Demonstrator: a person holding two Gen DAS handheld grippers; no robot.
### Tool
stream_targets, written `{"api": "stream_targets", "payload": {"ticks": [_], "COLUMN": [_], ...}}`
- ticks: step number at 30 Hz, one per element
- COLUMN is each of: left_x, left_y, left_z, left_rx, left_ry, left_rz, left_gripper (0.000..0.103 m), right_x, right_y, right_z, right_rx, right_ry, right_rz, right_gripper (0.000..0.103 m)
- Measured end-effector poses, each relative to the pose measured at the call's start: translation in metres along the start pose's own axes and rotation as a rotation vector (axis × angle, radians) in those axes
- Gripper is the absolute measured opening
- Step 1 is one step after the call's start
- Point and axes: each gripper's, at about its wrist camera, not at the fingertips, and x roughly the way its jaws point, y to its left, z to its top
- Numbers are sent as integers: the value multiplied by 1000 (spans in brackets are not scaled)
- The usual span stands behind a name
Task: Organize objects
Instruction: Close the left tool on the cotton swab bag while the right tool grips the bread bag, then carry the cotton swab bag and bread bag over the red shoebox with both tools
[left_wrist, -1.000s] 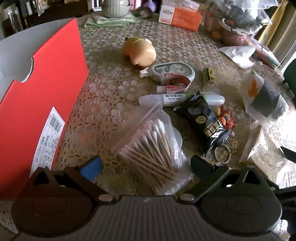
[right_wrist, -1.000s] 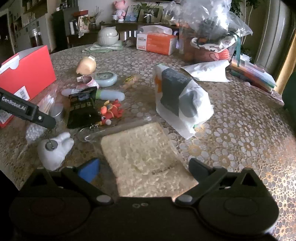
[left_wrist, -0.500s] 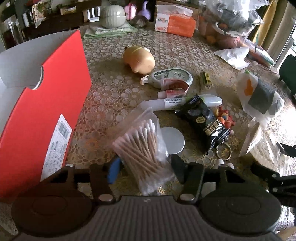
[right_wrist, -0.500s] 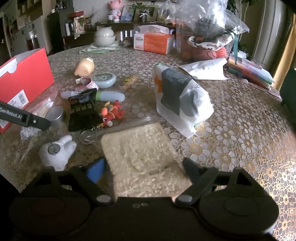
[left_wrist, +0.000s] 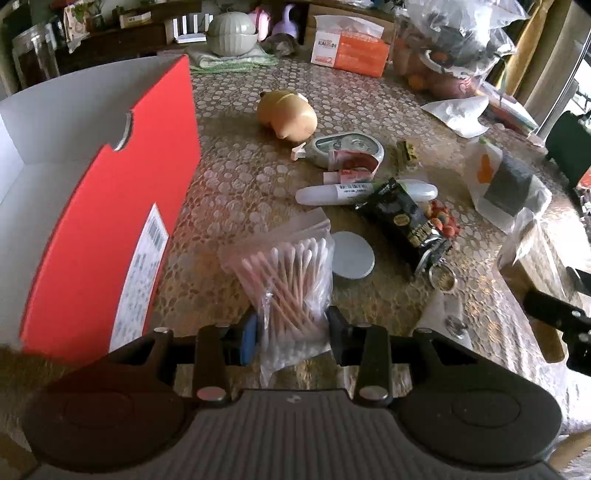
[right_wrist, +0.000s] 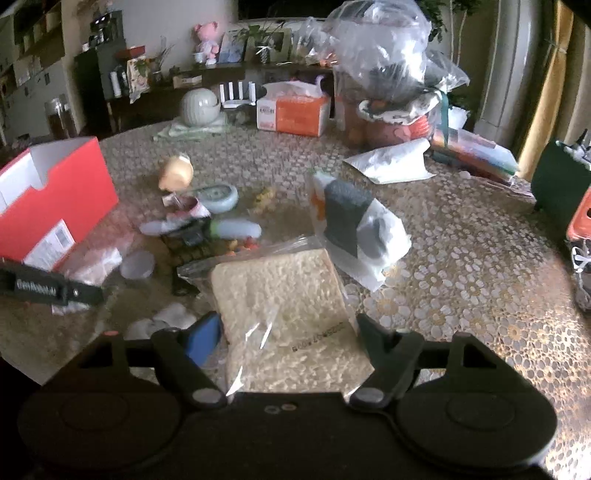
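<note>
Both jaws are closing: left gripper (left_wrist: 291, 334) pinching the cotton swab bag (left_wrist: 286, 275), right gripper (right_wrist: 286, 341) squeezing the bagged bread (right_wrist: 284, 306). I'd be lifting both gently toward the red box (left_wrist: 110, 221).

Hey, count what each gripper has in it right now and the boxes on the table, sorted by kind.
Bags in grippers: 2, cotton swab bag and bread bag
Red boxes: 1
Tissue boxes: 1
Total: 4
</note>
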Motion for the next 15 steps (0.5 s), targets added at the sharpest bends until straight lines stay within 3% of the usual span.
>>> {"api": "stream_targets", "payload": {"ticks": [15], "left_x": [-60], "left_y": [30], "left_z": [-16], "left_rx": [-26], "left_ry": [-67], "left_rz": [-89], "left_gripper": [33], "right_x": [-60], "right_y": [62], "right_z": [20], "right_rx": [79], "right_ry": [-46], "right_rz": [-4], "right_gripper": [78]}}
